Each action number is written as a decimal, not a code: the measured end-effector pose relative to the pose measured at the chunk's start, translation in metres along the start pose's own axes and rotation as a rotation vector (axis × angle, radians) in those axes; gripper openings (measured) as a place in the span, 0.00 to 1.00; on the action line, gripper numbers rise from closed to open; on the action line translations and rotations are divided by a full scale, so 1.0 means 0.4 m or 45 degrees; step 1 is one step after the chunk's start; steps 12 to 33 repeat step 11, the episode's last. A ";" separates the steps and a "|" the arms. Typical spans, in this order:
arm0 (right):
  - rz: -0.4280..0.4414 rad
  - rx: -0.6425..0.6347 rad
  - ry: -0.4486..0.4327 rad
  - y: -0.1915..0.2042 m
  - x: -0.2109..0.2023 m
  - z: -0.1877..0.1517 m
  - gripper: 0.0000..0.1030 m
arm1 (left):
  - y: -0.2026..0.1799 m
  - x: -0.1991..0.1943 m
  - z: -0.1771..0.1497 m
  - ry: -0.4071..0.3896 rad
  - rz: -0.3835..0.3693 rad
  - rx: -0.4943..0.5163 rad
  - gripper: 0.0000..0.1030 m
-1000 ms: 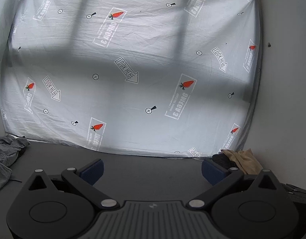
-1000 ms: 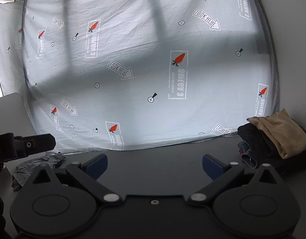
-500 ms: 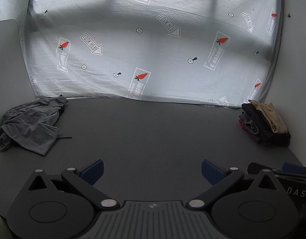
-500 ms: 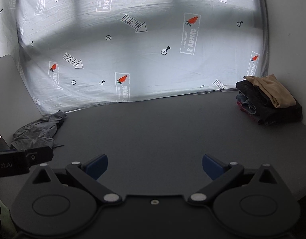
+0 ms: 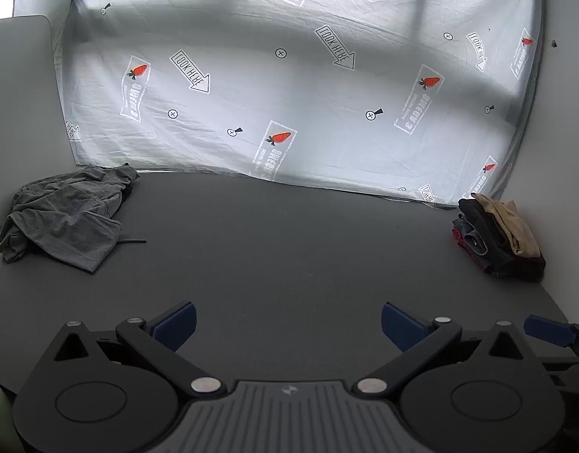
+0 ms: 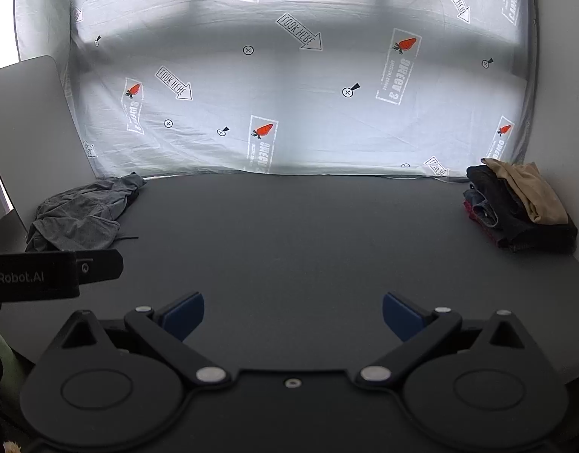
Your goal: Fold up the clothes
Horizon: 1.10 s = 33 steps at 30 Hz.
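While unfolded, grey garment (image 5: 66, 215) beside wall.

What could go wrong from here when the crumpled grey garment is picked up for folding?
1. The grey garment is bunched in layers, so an open claw may pinch several at once and lift a tangle.
2. Its thin cord trails loose on the table and could snag.
3. The folded stack sits near the right edge; a wide sweep might topple it.

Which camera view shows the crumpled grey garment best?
The left wrist view: the grey garment appears whole and large, its drawstring visible. In the right wrist view it looks smaller, and the left claw covers its near edge.
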State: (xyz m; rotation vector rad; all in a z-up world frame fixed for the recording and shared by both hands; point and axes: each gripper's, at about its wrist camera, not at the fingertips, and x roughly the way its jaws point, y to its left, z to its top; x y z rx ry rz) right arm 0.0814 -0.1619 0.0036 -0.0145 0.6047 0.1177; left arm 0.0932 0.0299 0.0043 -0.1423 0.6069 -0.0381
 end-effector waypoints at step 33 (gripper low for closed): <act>-0.024 0.020 -0.011 -0.003 -0.011 0.000 0.99 | -0.009 -0.007 -0.007 -0.002 -0.015 0.015 1.00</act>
